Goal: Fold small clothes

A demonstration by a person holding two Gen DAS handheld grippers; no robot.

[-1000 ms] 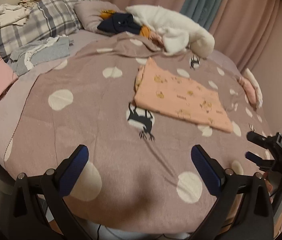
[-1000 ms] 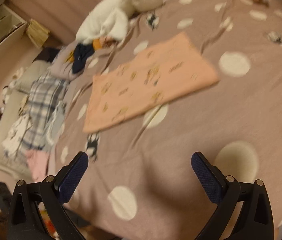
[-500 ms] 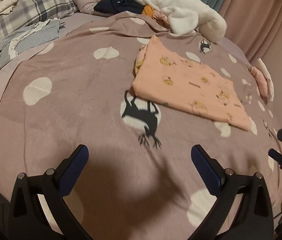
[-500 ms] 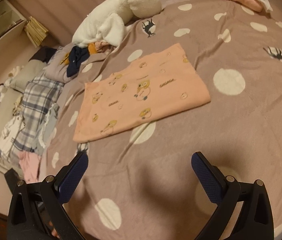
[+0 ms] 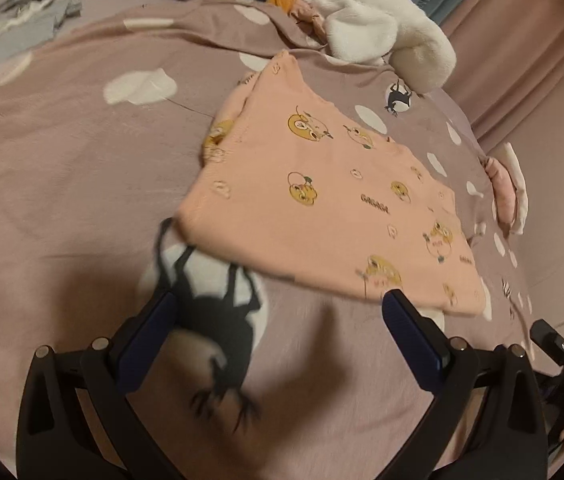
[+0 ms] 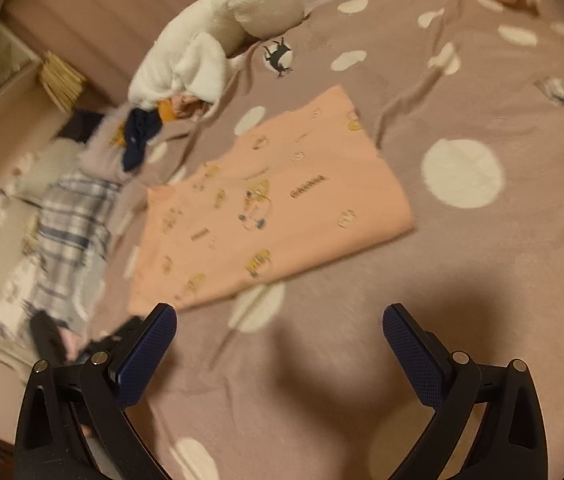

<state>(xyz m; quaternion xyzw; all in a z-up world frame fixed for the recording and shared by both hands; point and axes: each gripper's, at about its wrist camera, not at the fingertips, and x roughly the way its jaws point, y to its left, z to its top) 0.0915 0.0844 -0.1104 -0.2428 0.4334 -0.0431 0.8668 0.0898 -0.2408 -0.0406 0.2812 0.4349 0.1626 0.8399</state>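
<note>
left gripper [image 5: 277, 336] spread, empty | right gripper [image 6: 279, 344] spread, empty | folded peach cartoon-print cotton garment [image 5: 322, 208] lay flat on bed just ahead of both

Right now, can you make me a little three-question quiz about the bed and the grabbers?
1. True or false: the left gripper is holding the peach printed garment.
2. What lies beyond the garment: A) white plush blanket, B) a laptop, C) a shoe?
3. Fill in: the right gripper is ____.

Key: 1 false, it is open and empty; 2 A; 3 open.
</note>
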